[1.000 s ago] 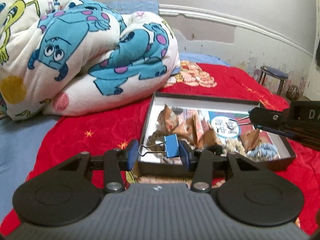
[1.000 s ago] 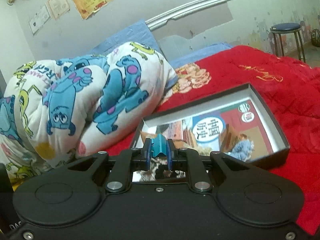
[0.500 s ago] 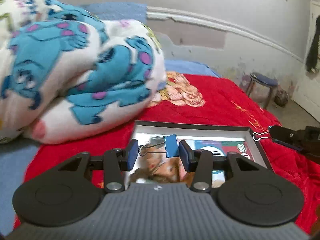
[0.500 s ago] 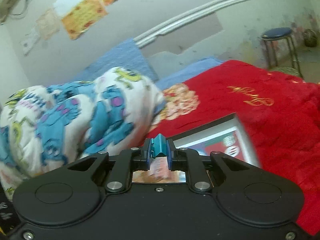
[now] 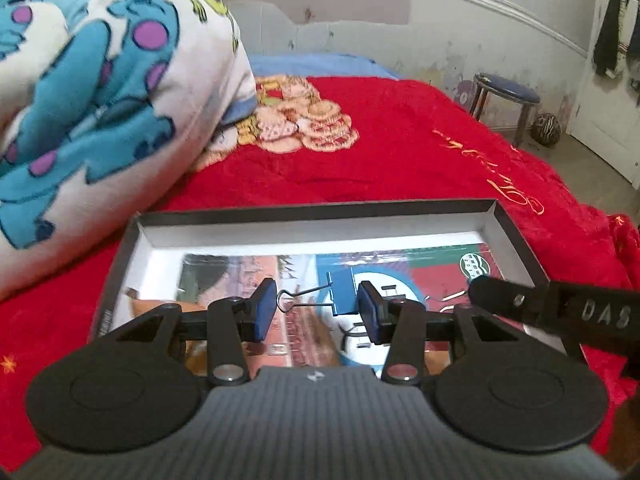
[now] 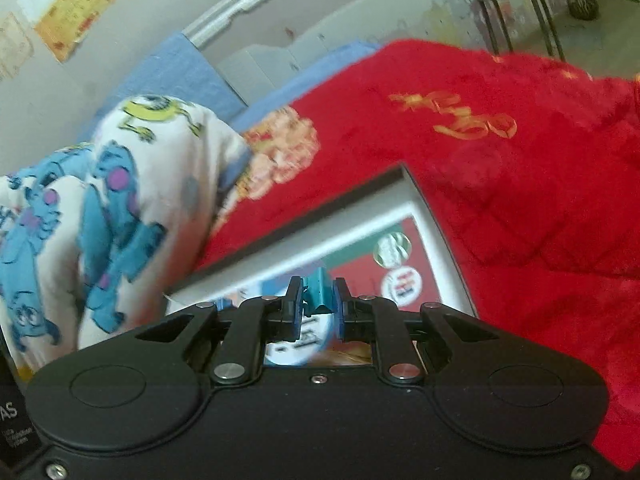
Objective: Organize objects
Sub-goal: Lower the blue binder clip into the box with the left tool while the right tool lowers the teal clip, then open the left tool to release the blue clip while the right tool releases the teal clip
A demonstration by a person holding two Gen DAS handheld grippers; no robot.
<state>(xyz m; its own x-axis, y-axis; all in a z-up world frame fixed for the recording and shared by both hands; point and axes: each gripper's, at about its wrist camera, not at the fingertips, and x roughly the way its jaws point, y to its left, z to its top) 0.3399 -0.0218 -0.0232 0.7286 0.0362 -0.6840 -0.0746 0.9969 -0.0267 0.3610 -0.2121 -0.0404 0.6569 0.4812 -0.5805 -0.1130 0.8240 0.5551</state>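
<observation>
My left gripper (image 5: pixel 316 308) is shut on a blue binder clip (image 5: pixel 344 292). The clip lies sideways between the pads, with its wire handles toward the left pad and its body against the right pad. It hangs over a shallow black box (image 5: pixel 312 210) with white inner walls and a printed picture on its floor. My right gripper (image 6: pixel 318 304) is shut on a teal-blue binder clip (image 6: pixel 318 292) above the box's (image 6: pixel 340 200) right part. In the left wrist view the right gripper (image 5: pixel 474 290) reaches in from the right, wire handles sticking out of its tip.
The box lies on a red blanket (image 5: pixel 400 152) covering the bed. A folded monster-print quilt (image 5: pixel 100 100) is piled at the left, close to the box's far left corner. A brown packet (image 5: pixel 152 306) shows in the box's near left. A stool (image 5: pixel 504 96) and a ball (image 5: pixel 546 128) stand beyond the bed.
Both grippers have moved forward and down over the box, each still gripping its clip. The box now fills more of both views, and its near contents have slipped under the grippers.
</observation>
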